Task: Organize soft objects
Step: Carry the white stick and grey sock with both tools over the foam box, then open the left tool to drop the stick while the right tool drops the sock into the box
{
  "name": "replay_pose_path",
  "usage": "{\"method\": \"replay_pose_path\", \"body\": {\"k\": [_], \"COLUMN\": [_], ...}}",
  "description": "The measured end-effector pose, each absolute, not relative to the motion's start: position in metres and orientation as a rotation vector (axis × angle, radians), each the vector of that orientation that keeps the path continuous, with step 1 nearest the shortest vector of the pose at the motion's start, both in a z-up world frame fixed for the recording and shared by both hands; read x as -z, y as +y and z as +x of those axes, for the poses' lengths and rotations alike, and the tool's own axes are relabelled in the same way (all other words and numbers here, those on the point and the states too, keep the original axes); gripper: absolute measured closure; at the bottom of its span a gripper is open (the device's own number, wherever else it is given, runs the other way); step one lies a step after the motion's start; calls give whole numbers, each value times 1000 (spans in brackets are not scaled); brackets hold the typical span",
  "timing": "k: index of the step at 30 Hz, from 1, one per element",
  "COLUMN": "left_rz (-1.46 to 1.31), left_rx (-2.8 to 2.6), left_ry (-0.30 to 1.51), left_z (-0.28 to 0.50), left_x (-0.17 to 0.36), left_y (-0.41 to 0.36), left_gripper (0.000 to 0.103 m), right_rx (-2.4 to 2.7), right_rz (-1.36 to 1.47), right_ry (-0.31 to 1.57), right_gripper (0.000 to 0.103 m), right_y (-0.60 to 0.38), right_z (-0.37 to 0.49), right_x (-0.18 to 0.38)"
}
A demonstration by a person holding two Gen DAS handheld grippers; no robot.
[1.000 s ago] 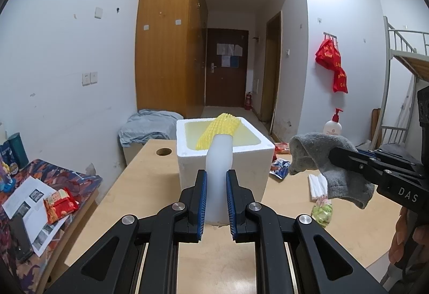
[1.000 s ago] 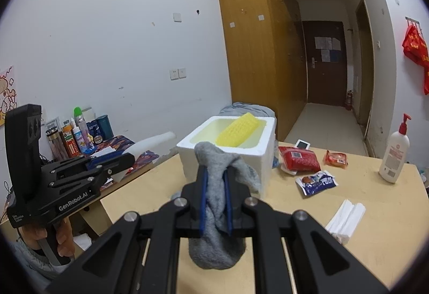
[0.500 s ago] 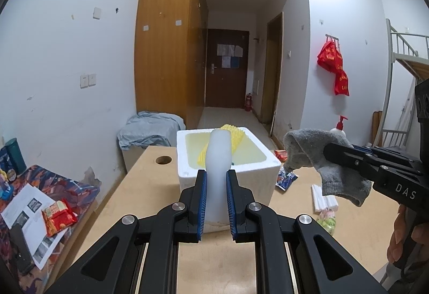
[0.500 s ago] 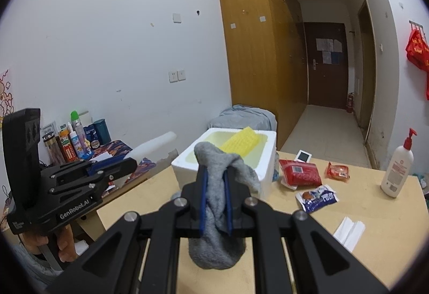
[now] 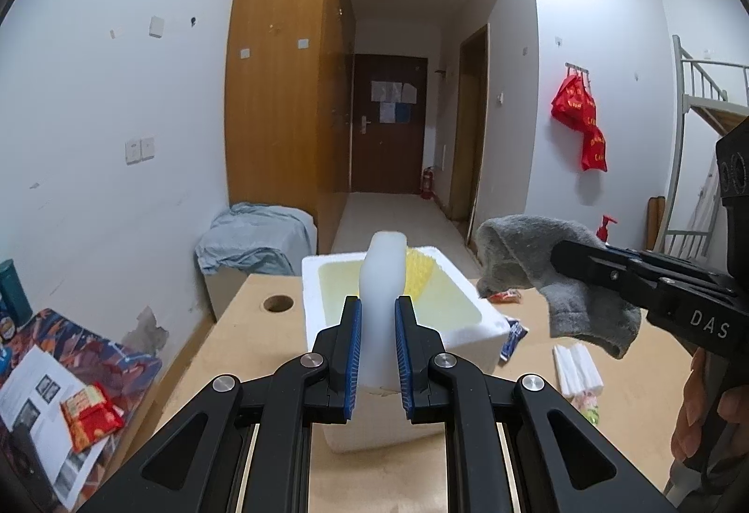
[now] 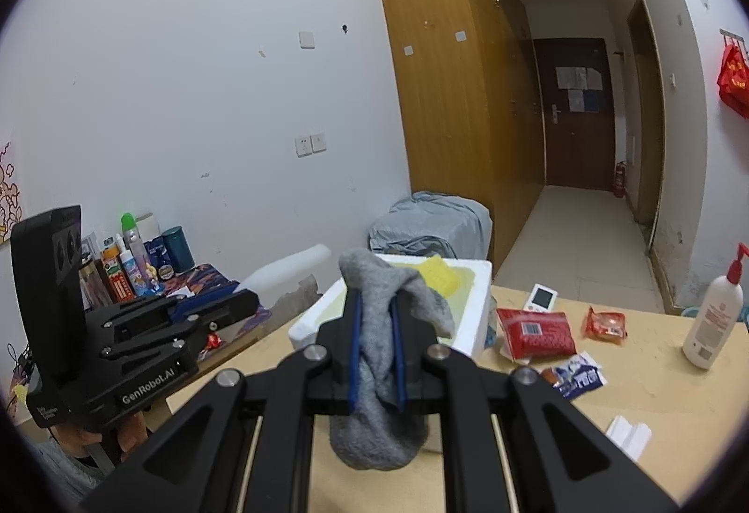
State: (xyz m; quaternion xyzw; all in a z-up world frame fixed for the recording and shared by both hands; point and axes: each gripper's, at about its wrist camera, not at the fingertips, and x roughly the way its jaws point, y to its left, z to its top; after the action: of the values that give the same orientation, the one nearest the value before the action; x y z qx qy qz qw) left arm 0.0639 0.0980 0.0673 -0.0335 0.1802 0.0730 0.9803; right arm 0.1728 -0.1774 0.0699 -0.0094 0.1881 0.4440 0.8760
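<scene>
My left gripper [image 5: 377, 307] is shut on an upright white foam sleeve [image 5: 381, 269], held over the near wall of a white styrofoam box [image 5: 468, 342] on the wooden table. A yellow foam net [image 5: 419, 276] lies inside the box. To the right, my right gripper [image 5: 561, 255] is shut on a limp grey sock [image 5: 515, 251], beside the box's right rim. In the right wrist view the sock [image 6: 374, 433] hangs from the right gripper [image 6: 374, 311] in front of the box [image 6: 473, 326] and the net [image 6: 440, 274]. The left gripper [image 6: 248, 302] holds the sleeve [image 6: 290, 267] at left.
Red snack packets [image 6: 536, 333], a blue-white packet [image 6: 578, 379], white tissue packs [image 5: 576, 368] and a pump bottle [image 6: 711, 316] lie on the table right of the box. A cable hole [image 5: 278, 303] is left of it. A cluttered side table [image 6: 131, 260] stands at left.
Both grippers have risen and come closer to the box, which now sits lower in both views. Each keeps its hold, the left on the foam sleeve and the right on the sock.
</scene>
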Motion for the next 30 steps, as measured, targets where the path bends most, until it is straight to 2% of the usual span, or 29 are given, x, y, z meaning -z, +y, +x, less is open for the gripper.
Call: {"method": "replay_pose_path", "body": {"k": [30], "left_rz": [-71], "left_rx": [-81], "left_ry": [450], "left_z": [164], "left_x": [-42], "left_y": [126], "left_gripper": [88], "right_rx": [-901], "right_rz": [-8], "right_ry": [425], "right_gripper": [88], "right_y": [-142], "right_z": [216], "right_x": [-60]}}
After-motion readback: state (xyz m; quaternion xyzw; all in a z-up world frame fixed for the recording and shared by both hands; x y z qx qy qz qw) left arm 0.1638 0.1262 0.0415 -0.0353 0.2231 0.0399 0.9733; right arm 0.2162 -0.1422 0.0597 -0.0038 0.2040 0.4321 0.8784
